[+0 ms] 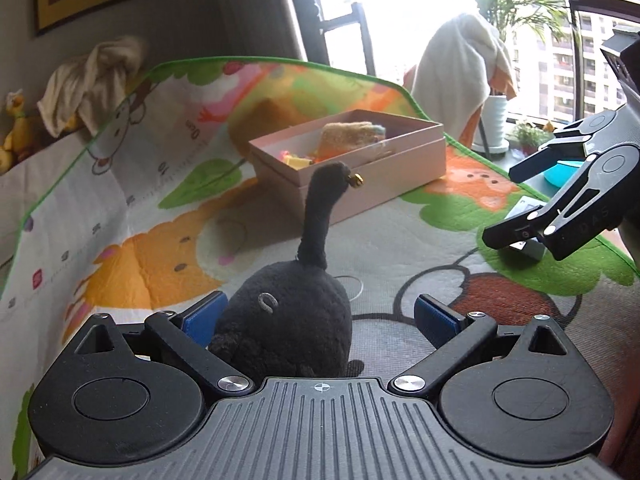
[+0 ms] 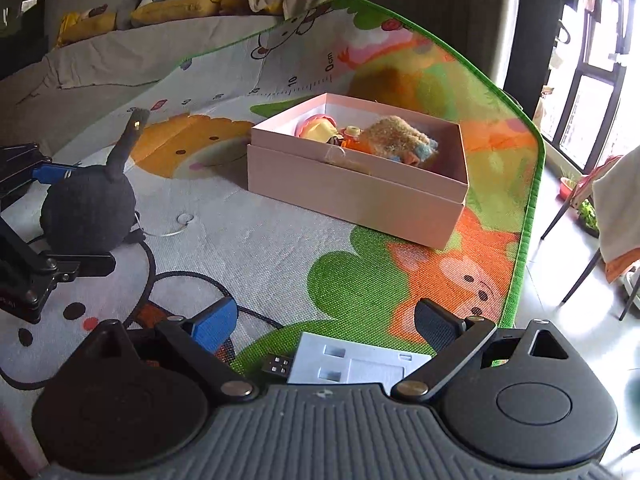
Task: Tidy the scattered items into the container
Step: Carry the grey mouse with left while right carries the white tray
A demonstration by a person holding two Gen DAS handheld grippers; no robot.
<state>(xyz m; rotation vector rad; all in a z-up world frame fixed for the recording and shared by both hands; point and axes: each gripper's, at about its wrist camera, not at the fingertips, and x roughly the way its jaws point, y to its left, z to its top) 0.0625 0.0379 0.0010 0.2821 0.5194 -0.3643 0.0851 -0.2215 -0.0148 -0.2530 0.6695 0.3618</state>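
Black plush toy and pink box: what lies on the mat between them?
Only a thin wire ring near the black plush toy; otherwise bare mat up to the pink box, right wrist view.

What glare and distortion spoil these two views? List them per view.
Left wrist view: the window is blown out white, washing out the white draped cloth; the fisheye bows the colourful cartoon play mat edge. Right wrist view: exposure is more even, with glare only at the window on the right; the pink cardboard box stays sharp.
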